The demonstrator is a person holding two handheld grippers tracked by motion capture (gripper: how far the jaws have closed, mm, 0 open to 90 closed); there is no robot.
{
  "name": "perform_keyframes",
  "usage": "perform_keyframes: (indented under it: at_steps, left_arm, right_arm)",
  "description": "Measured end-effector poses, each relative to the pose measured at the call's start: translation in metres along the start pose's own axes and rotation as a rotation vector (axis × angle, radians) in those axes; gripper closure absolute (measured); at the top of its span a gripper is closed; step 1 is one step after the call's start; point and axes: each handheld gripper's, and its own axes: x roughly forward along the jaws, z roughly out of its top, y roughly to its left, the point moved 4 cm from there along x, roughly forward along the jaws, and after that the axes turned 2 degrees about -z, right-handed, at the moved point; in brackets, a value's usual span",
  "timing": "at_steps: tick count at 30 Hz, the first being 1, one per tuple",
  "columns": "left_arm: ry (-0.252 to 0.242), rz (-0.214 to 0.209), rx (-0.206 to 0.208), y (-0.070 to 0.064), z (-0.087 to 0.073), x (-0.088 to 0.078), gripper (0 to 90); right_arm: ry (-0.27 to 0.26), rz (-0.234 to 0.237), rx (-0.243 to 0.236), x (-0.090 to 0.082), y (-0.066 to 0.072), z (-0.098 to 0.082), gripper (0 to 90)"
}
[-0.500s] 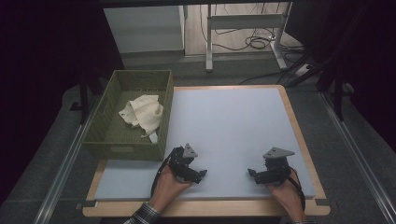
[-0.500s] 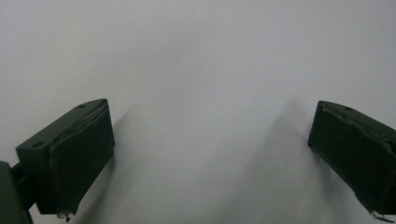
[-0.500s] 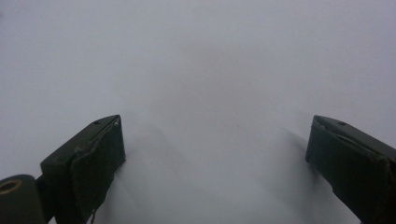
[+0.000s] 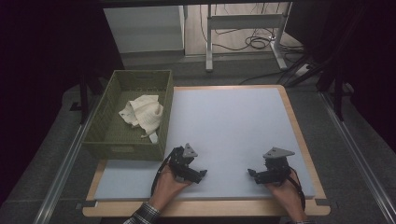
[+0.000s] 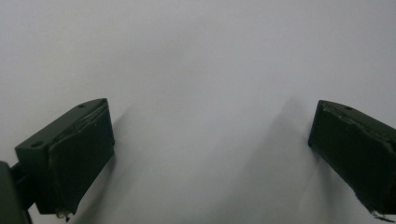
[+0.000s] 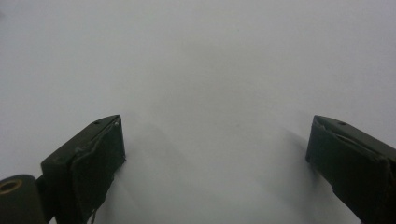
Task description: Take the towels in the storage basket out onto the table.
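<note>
Cream cloth [image 4: 142, 114] bunched in the green basket [image 4: 100, 122]

Soft, light and floppy, I judge; best pinched at a raised fold. Beside the basket, on the counter [image 4: 233, 121], left gripper [image 4: 198, 176] and right gripper [image 4: 254, 173] rest, fingers apart, empty.

Mat [image 4: 233, 126] lies bare ahead; basket [image 4: 122, 150] blocks the far left.

a lab or test room: dark curtains, loose floor cables [image 4: 254, 42], metal frame legs [image 4: 209, 37].
</note>
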Motion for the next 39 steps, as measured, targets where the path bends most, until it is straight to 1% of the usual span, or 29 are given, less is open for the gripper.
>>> perform_keyframes:
  at_steps: [11, 16, 18, 19, 21, 26, 28, 29, 35, 39]
  left_arm:
    - [0.003, -0.007, -0.006, 0.0, 0.0, 0.0, 0.0]
    - [0.003, -0.009, 0.003, 0.0, 0.001, 0.0, 0.2]
    - [0.005, -0.013, 0.002, 0.001, 0.002, -0.001, 1.8]
    - [0.003, -0.023, -0.001, 0.001, 0.004, -0.001, 2.6]
    - [-0.003, -0.059, -0.018, 0.0, 0.008, -0.001, 3.8]
    - [0.004, -0.062, 0.016, -0.006, 0.023, 0.001, 3.2]
    - [0.0, -0.07, 0.016, -0.007, 0.026, 0.002, 3.1]
    - [-0.006, -0.079, 0.016, -0.008, 0.031, 0.001, 3.1]
    - [-0.003, -0.085, 0.025, -0.008, 0.043, 0.0, 3.2]
    - [0.002, -0.076, 0.027, -0.006, 0.053, -0.001, 4.5]
  right_arm:
    - [0.0, 0.0, 0.0, 0.0, 0.0, 0.0, 4.7]
    - [0.001, 0.0, 0.001, 0.0, 0.0, 0.0, 4.7]
    - [0.0, 0.0, 0.001, 0.0, 0.0, 0.0, 4.7]
    - [0.001, 0.0, 0.001, 0.0, 0.0, 0.0, 4.7]
    - [0.001, -0.001, 0.001, 0.0, 0.0, 0.0, 4.7]
    - [0.001, 0.0, 0.001, 0.0, 0.0, 0.0, 4.7]
    - [0.001, 0.0, 0.0, 0.0, 0.0, 0.0, 4.8]
    - [0.0, 0.0, 0.0, 0.0, 0.0, 0.0, 4.7]
    - [0.0, 0.0, -0.001, 0.0, 0.0, 0.0, 4.8]
    - [0.0, 0.0, -0.001, 0.0, 0.0, 0.0, 4.7]
